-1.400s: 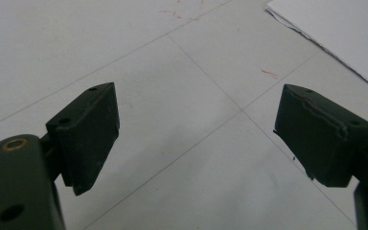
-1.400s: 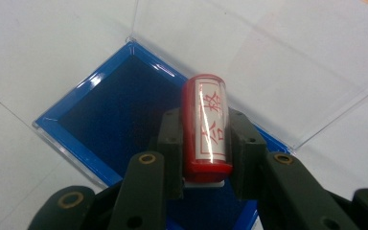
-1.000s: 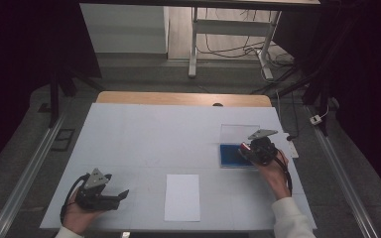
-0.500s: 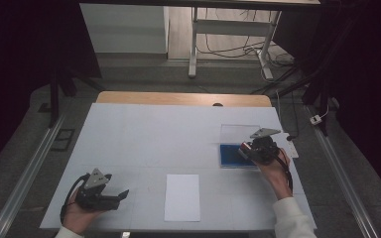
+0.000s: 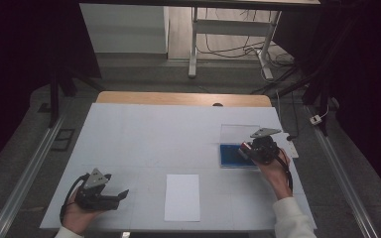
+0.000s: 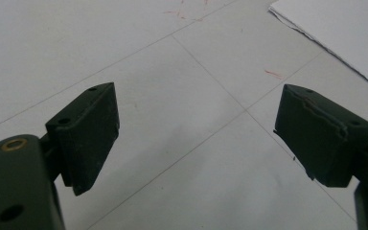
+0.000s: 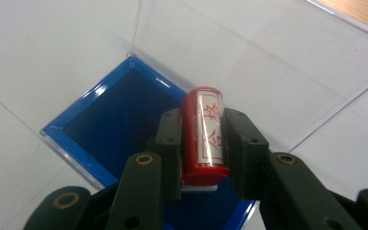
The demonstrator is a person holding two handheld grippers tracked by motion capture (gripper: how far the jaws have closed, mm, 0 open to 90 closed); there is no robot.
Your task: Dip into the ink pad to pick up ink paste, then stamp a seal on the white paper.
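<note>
Clearly the right gripper point(image 7: 199, 158) is pinching a red cylindrical stamp point(image 7: 202, 136) between its two pads, gripping the barrel near its lower end, with the blue ink pad point(image 7: 110, 117) directly beneath and ahead of the jaws; the pad sits in a clear case whose lid point(image 7: 249, 52) stands open just beyond the stamp. My judgement is that the main risk lies in how the stamp is held: a smooth round barrel caught low between flat pads could roll or tip if it meets the pad at a slant, leaving its face unevenly inked or slipping out altogether. A careless lift might also drag the light case along, or knock the upright lid behind the stamp. The left gripper point(image 6: 196, 139) is spread wide with nothing between its jaws, hovering low over the white table point(image 6: 124, 48), and the sheet of paper point(image 6: 345, 33) lies ahead and to its right, well apart from the right gripper in the high view point(image 5: 182, 197). Whether the stamp's face is touching the ink I cannot tell, since the jaws and the barrel itself cover its bottom end. The characters on its label are too small to read, and from above the stamp is barely distinguishable beneath the gripper body point(image 5: 261, 148).
</note>
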